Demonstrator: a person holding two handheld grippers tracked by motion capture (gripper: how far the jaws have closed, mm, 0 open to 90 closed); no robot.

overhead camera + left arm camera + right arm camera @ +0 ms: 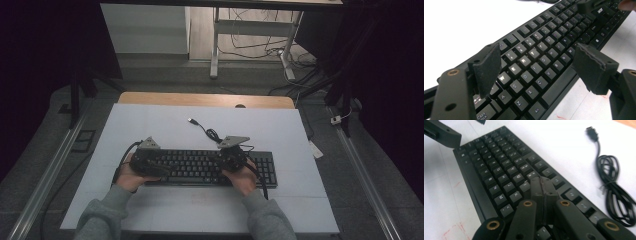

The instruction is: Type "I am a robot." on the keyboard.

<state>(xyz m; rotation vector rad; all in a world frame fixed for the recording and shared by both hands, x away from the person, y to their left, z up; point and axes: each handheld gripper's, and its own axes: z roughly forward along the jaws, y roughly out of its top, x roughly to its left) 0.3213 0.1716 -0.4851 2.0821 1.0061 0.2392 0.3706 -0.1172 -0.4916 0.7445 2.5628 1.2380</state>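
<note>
1. Right gripper: jaws pressed together, empty, tip down on the keyboard keys.
2. Left gripper: jaws wide apart over the WERT letters, holding nothing.
3. Keyboard looks rigid and light; keycaps slick, so grip the long edges.
4. Beyond the fingers, the coiled cable lies on the white mat; desk legs behind.

Black keyboard lies flat, long side across, keys up; left tongs straddle its left keys, right tongs over its middle keys.
</note>
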